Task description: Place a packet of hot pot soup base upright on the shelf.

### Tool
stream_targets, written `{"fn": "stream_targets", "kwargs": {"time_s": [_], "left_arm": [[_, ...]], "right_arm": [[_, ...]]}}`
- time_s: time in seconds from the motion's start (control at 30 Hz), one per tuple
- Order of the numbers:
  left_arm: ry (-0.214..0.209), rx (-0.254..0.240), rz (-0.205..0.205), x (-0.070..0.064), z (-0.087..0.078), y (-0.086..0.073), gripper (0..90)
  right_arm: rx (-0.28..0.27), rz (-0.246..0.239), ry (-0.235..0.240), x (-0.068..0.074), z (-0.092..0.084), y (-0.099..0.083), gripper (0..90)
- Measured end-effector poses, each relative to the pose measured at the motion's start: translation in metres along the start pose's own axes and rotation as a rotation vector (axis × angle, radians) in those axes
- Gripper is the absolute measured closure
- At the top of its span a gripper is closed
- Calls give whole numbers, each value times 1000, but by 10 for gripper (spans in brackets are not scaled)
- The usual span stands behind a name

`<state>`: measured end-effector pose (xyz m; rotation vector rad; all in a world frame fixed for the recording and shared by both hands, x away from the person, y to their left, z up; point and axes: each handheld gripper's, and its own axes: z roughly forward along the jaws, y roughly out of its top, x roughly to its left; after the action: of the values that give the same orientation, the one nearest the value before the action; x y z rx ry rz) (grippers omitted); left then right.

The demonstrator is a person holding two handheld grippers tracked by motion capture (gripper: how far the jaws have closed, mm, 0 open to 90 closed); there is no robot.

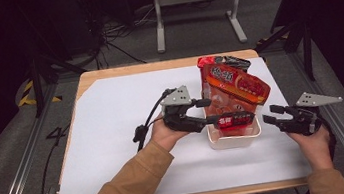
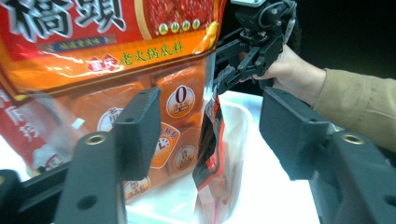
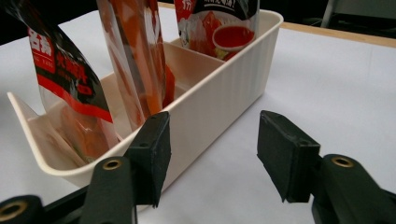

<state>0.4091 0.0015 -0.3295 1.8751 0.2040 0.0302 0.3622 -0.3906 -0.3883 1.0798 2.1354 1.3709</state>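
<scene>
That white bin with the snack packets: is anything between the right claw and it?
Nothing visible. The right claw has open jaws aimed at the white bin, with bare white table cover between them. The packets stand inside the bin.

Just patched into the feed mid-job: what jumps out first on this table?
The red and orange snack bags standing upright in the cream bin, right of centre on the white table cover, catch the eye first. The left gripper reaches in beside the bags with its jaws apart, nothing pinched. The right gripper waits open, just right of the bin.
</scene>
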Motion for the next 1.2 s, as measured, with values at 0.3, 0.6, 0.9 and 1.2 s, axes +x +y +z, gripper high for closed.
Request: {"fn": "stream_targets", "kwargs": {"time_s": [0.3, 0.6, 0.9, 1.2], "left_arm": [[108, 2, -6, -1, -48, -3, 289], [218, -26, -18, -1, -91, -16, 127], [286, 23, -65, -1, -122, -31, 31], [368, 18, -99, -3, -156, -56, 4]], "right_arm": [[-34, -12, 29, 3, 0, 12, 304], [-62, -31, 41, 4, -1, 19, 205], [-71, -48, 60, 6, 0, 21, 159], [-56, -60, 49, 7, -1, 21, 136]]}}
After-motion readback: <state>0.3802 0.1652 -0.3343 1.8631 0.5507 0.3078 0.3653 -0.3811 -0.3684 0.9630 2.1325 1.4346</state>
